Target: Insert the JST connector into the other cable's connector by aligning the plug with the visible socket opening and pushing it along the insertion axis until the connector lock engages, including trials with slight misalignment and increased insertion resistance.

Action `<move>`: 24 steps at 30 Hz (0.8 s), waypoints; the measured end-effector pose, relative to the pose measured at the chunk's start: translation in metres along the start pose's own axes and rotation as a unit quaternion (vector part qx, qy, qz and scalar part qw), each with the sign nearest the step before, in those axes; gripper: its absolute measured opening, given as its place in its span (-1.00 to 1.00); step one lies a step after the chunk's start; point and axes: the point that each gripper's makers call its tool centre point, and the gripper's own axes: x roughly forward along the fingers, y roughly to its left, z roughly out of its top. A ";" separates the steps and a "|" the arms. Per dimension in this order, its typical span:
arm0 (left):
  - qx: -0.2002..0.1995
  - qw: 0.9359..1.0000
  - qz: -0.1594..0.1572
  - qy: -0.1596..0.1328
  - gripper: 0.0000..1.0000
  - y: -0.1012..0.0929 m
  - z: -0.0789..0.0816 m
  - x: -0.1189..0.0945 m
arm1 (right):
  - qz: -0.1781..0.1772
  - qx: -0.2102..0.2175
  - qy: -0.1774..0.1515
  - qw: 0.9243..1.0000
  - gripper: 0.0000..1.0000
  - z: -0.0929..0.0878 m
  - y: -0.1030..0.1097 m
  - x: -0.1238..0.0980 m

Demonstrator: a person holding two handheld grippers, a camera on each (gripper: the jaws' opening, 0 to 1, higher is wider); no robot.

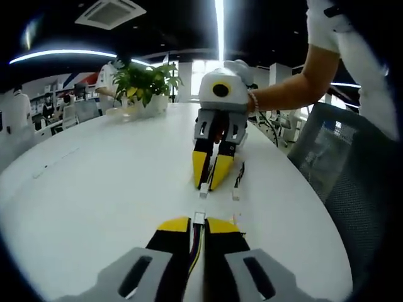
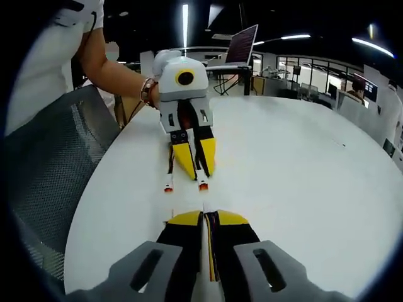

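— White and oval, the worktop (image 1: pixel 94 189) is seen under a dark ceiling with strip lights; a potted plant (image 1: pixel 146 85) is set at its far end, and a mesh chair (image 2: pixel 47 163) is drawn up at its edge. How is the left claw (image 1: pixel 198 221) placed?

— It is closed on a cable (image 1: pixel 197 248) of coloured wires, whose white connector (image 1: pixel 199 218) is held just past the yellow tips. In the right gripper view the same claw (image 2: pixel 196 173) is seen head-on, tips lowered to the worktop, with a small connector (image 2: pixel 203 185) showing at them.

— And the right claw (image 2: pixel 205 217)?

— It is likewise closed on a second cable (image 2: pixel 211 248) running between its jaws. In the left gripper view this claw (image 1: pixel 212 182) is seen opposite, with its white plug (image 1: pixel 204 194) at the tips, near the left connector yet apart from it, roughly in line.

— Is anything else lying there?

— A loose lead (image 1: pixel 238 182) with a white end is laid just beside the right claw. A laptop (image 2: pixel 242 45) is stood farther back.
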 end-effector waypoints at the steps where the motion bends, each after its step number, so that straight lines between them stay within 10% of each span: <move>1: 0.000 1.000 -0.001 0.000 -0.97 0.000 0.000 0.000 | 0.000 0.000 0.000 1.000 -0.90 0.000 0.000 0.000; 24: 0.005 1.000 0.002 -0.010 -0.99 0.001 0.005 -0.005 | 0.005 -0.004 -0.004 1.000 -0.93 0.000 0.002 -0.001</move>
